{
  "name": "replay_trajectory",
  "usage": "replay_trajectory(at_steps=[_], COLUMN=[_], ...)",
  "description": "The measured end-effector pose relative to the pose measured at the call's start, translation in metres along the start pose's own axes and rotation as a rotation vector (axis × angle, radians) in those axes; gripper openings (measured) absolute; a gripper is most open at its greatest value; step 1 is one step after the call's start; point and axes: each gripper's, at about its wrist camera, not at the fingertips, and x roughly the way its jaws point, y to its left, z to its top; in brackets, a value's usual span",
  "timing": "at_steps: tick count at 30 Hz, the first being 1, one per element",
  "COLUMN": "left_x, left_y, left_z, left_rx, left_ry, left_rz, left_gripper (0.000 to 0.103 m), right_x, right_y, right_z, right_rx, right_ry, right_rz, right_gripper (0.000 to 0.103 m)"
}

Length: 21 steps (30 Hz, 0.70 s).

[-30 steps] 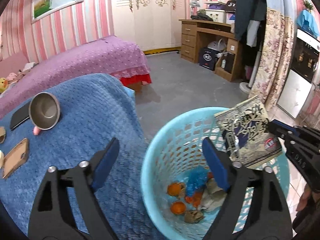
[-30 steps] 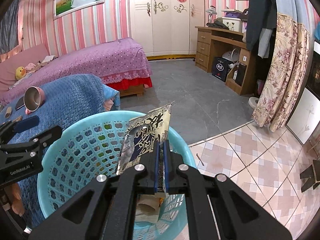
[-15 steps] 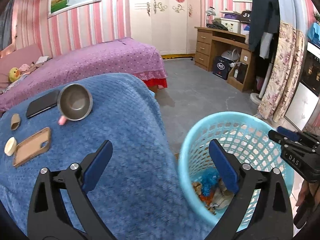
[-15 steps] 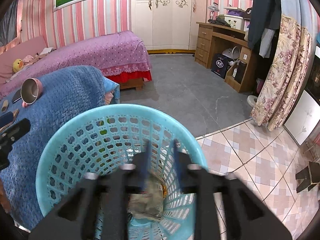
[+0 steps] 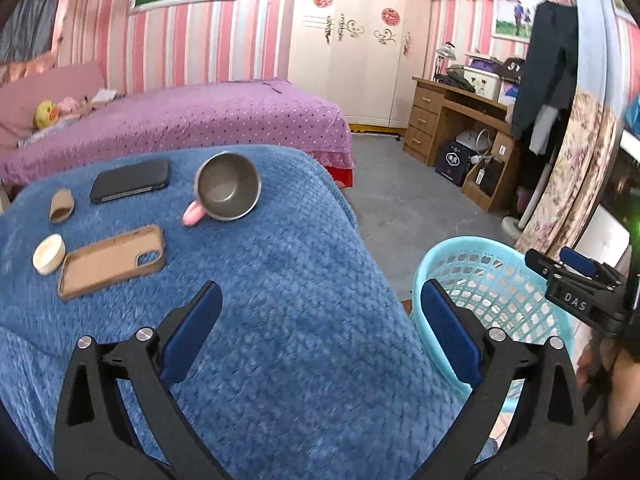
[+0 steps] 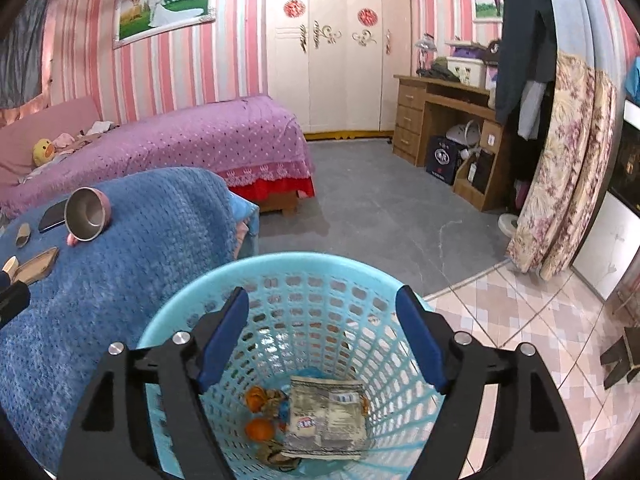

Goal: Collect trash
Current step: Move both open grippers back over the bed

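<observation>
A: From the left wrist view, the left gripper (image 5: 320,320) is hanging with jaws spread wide and empty over the blue knitted blanket (image 5: 280,320). Up the blanket a short brown cardboard tube (image 5: 61,205) is lying on its side, long axis running away from the camera, open end facing back.

B: That tube is looking light and crushable; pinching gently across its middle seems wisest.

A: From the right wrist view, the right gripper (image 6: 322,338) is opening, nothing between its jaws, above the light-blue plastic mesh basket (image 6: 224,300).

B: The flat printed foil wrapper (image 6: 326,418) is lying inside with orange peel (image 6: 258,428).
</observation>
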Motion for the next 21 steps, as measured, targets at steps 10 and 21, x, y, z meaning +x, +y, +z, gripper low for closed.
replay_trajectory(at_steps=[10, 21], left_x=[0.005, -0.055], left_y=[0.011, 0.003], left_z=[-0.014, 0.003], left_rx=[0.000, 0.015], left_ry=[0.027, -0.052], left_rz=[-0.009, -0.065], left_gripper=[0.096, 0.096], right_x=[-0.006, -0.008], right_y=[0.036, 0.038], right_z=[0.000, 0.005], right_rx=[-0.079, -0.082], right_ry=[-0.031, -0.032], right_rz=[0.011, 0.018], right_gripper=[0.075, 0.080])
